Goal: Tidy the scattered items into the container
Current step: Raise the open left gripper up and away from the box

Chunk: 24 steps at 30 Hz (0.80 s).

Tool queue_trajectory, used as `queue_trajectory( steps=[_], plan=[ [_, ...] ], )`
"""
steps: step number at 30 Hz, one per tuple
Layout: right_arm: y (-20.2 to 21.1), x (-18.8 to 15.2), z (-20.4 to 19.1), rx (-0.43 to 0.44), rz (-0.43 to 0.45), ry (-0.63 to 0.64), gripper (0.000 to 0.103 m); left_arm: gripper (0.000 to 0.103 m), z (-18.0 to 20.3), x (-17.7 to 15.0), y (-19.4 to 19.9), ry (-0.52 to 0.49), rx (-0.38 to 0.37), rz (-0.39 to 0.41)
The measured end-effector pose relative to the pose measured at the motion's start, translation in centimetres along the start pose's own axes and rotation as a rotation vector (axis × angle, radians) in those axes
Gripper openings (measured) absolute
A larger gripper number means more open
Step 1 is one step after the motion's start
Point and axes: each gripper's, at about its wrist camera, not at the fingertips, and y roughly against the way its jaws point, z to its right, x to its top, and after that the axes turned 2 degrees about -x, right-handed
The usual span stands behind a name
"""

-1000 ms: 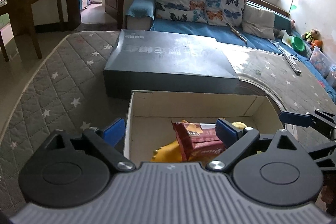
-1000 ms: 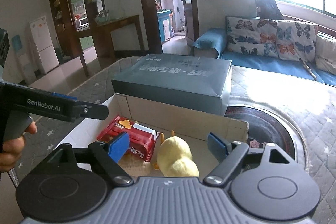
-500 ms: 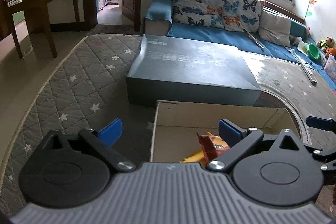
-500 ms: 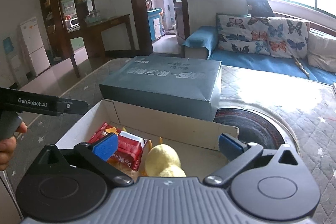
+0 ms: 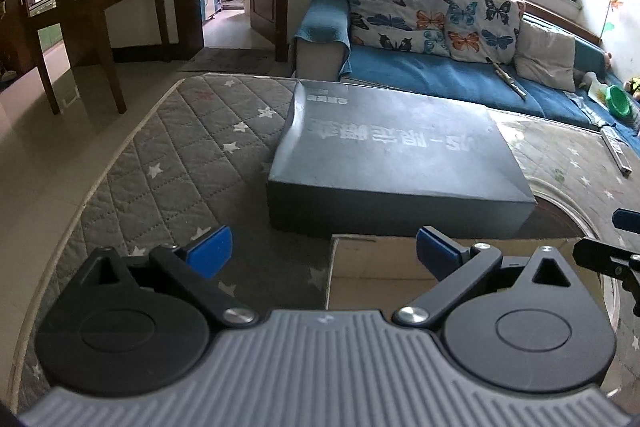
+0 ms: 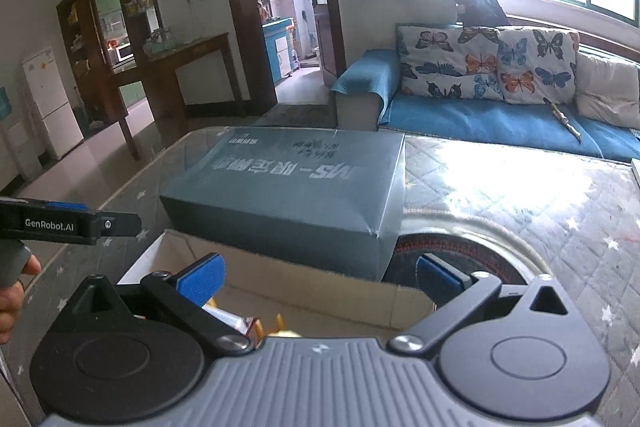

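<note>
— Any readable writing?
— "GenRobot.AI" on the left gripper [image 6: 72, 225] at far left; blurred print on the grey box [image 6: 296, 187].
— Grippers?
— Both spread wide, empty; right gripper [image 6: 320, 277] above the cardboard box [image 6: 304, 297].
— Items?
— Inside that box, mostly hidden; grey box just beyond, sofa [image 5: 448, 75] farther.

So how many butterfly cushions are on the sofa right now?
2. One butterfly cushion sits at the left end of the blue sofa, the other butterfly cushion right beside it, next to a plain pillow. None appear hidden.
</note>
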Motion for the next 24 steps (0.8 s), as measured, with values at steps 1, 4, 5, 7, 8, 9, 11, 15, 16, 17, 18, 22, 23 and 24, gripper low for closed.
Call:
queue_trajectory(
  steps=[1, 4, 5, 7, 8, 9, 11, 15, 16, 17, 18, 22, 23, 24],
  plan=[
    [-0.2, 0.2, 0.1, 0.000, 0.000, 0.000, 0.103, 0.100, 0.0, 0.2, -0.2, 0.002, 0.002, -0.002],
    [-1.0, 0.8, 0.3, 0.007, -0.004, -0.012, 0.103, 0.100, -0.1, 0.6, -0.7, 0.004, 0.007, -0.006],
    [-1.2, 0.9, 0.4, 0.009, -0.005, -0.016, 0.103, 0.100, 0.0, 0.7, -0.9, 0.002, 0.010, -0.007],
    [-1.6, 1.0, 0.6, 0.010, -0.008, -0.024, 0.103, 0.100, 0.1, 0.9, -1.3, -0.003, 0.015, -0.011],
    [-1.8, 1.1, 0.7, 0.010, -0.010, -0.029, 0.103, 0.100, 0.2, 1.0, -1.5, -0.006, 0.017, -0.015],
    [-1.9, 1.1, 0.8, 0.010, -0.012, -0.033, 0.103, 0.100, 0.3, 1.1, -1.7, -0.007, 0.018, -0.016],
    [-2.3, 1.2, 1.0, 0.010, -0.016, -0.041, 0.103, 0.100, 0.4, 1.3, -2.2, -0.008, 0.022, -0.020],
    [-3.0, 1.4, 1.5, 0.010, -0.023, -0.058, 0.103, 0.100, 0.6, 1.6, -2.9, -0.017, 0.026, -0.029],
    [-3.1, 1.5, 1.6, 0.010, -0.025, -0.062, 0.103, 0.100, 0.7, 1.5, -2.9, -0.022, 0.022, -0.030],
    [-3.3, 1.5, 1.7, 0.010, -0.027, -0.067, 0.103, 0.100, 0.8, 1.4, -3.0, -0.030, 0.021, -0.032],
    [-3.5, 1.6, 1.9, 0.010, -0.029, -0.071, 0.103, 0.100, 0.9, 1.3, -3.0, -0.035, 0.025, -0.034],
    [-4.0, 1.6, 2.3, 0.006, -0.038, -0.090, 0.103, 0.100, 1.0, 1.2, -3.4, -0.032, 0.028, -0.046],
    [-4.1, 1.6, 2.5, 0.004, -0.039, -0.097, 0.103, 0.100, 1.1, 1.2, -3.4, -0.035, 0.027, -0.047],
    [-4.1, 1.6, 2.6, 0.004, -0.038, -0.103, 0.103, 0.100, 1.1, 1.2, -3.5, -0.039, 0.028, -0.049]
  ],
)
